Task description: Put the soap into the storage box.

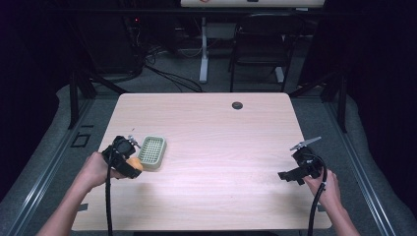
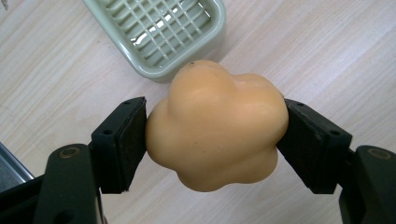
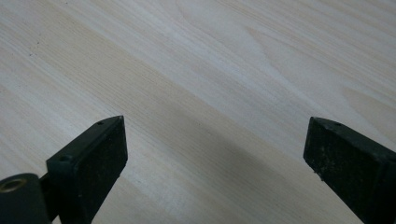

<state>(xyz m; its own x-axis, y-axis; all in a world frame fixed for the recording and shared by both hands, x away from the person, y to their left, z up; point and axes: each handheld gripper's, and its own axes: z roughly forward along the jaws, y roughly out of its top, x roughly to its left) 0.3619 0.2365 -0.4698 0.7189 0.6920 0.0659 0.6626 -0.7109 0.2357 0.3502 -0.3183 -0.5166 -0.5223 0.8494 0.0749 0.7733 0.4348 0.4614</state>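
Soap (image 2: 217,126), orange and lumpy like a flower, sits clamped between the jaws of my left hand-held gripper (image 1: 129,160), lifted above the desk (image 1: 211,162) at its near left. Just beyond it lies a pale green soap dish (image 1: 152,152) with a slatted grid floor, nothing in it. My right hand-held gripper (image 1: 290,174) hangs over bare wood at the near right, jaws spread wide and gripping nothing. Farther off, a small dark grommet (image 1: 237,105) marks the desk's back edge.
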